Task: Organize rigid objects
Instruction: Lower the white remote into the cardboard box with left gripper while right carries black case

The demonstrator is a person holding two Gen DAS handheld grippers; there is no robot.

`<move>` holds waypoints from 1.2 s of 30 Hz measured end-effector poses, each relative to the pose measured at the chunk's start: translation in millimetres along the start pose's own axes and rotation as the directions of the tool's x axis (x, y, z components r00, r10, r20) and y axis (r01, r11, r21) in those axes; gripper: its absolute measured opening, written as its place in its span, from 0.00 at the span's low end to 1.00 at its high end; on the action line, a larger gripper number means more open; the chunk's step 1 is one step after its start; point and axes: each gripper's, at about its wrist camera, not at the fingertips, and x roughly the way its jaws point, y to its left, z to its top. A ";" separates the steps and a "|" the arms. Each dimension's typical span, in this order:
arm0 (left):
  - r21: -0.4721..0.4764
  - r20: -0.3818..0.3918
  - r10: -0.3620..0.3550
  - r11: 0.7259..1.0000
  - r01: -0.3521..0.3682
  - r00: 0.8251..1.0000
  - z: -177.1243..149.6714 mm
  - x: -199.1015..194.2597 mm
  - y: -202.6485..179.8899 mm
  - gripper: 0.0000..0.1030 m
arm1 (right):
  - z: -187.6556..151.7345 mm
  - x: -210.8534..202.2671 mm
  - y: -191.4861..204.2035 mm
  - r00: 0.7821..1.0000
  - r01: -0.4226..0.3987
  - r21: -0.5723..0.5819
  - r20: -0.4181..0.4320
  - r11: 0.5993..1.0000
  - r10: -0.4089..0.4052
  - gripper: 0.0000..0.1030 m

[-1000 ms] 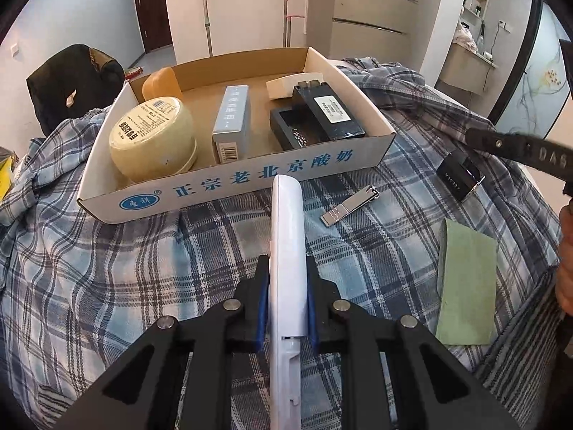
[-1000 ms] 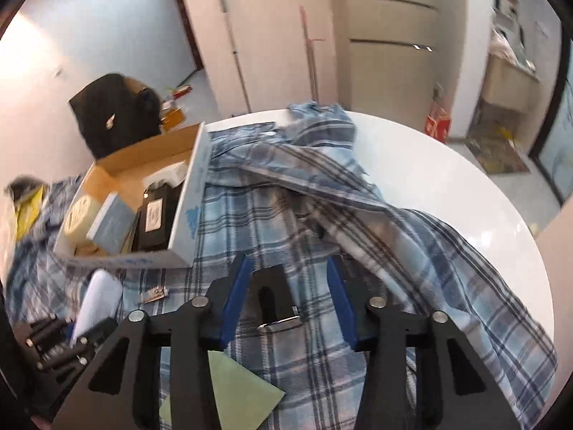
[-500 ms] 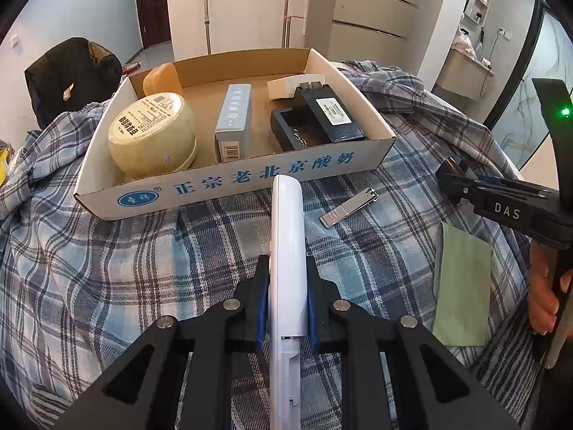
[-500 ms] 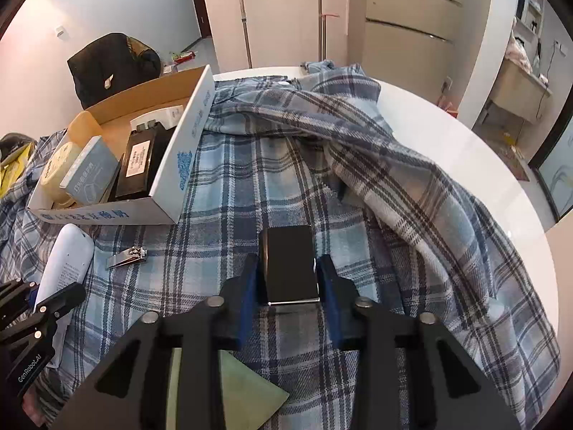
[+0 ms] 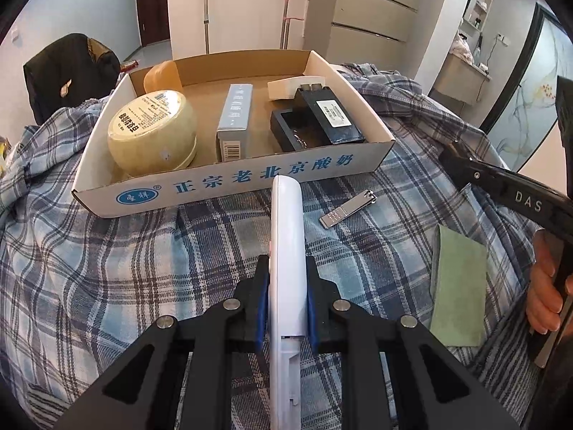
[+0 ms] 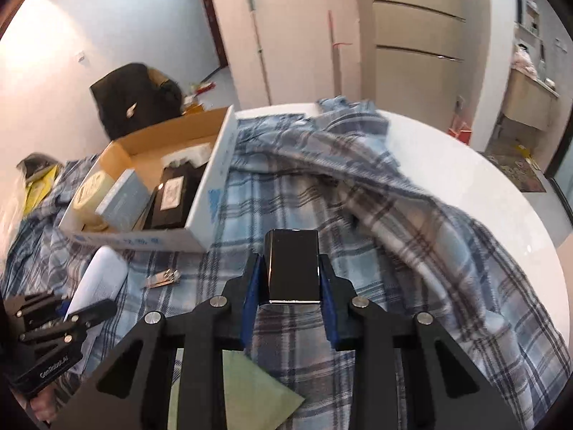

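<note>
White remote [image 5: 286, 251] | pinched in left gripper [image 5: 285, 301], long axis aimed at cardboard box [image 5: 229, 186] just ahead | black case [image 6: 293, 268] clamped in right gripper [image 6: 292, 286], box ahead-left, farther off

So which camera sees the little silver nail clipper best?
The left wrist view: the nail clipper lies sharp and close on the plaid cloth. In the right wrist view it is smaller and blurry.

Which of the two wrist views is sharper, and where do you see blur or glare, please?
Left wrist view: sharp, print on the cardboard box legible. Right wrist view: softer, motion-smeared plaid cloth, glare washing the upper-left wall. Both: fisheye bending, dark corners.
</note>
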 end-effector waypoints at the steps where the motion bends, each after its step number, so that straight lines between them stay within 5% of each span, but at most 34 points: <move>1: -0.002 0.000 -0.002 1.000 0.002 1.000 0.1 0.0 0.6 0.18 | -0.6 2.1 3.6 1.000 -0.006 -0.016 -0.010 1.000 0.006 0.28; 7: -0.007 0.000 -0.006 1.000 0.006 1.000 0.4 0.3 1.8 0.18 | -6.5 22.7 12.7 0.994 0.020 -0.055 -0.106 0.998 -0.026 0.28; 15: 0.004 -0.001 0.006 1.000 -0.006 1.000 0.4 0.3 -0.3 0.18 | -10.7 28.2 27.5 0.987 0.100 -0.138 -0.108 0.985 -0.115 0.28; 20: 0.011 0.000 0.016 1.000 -0.016 1.000 0.3 0.8 -2.9 0.18 | -12.2 23.7 23.0 0.991 0.073 -0.109 -0.105 0.991 -0.084 0.28; 28: 0.002 0.013 -0.001 1.000 0.001 1.000 0.3 -1.1 0.3 0.18 | -13.2 -15.5 34.2 0.991 0.096 -0.146 0.107 0.985 -0.081 0.28; 36: 0.091 0.124 -0.002 0.996 -0.009 0.992 -2.2 -31.3 -14.5 0.18 | -14.9 -28.3 41.1 0.981 0.135 -0.163 0.158 0.977 -0.110 0.28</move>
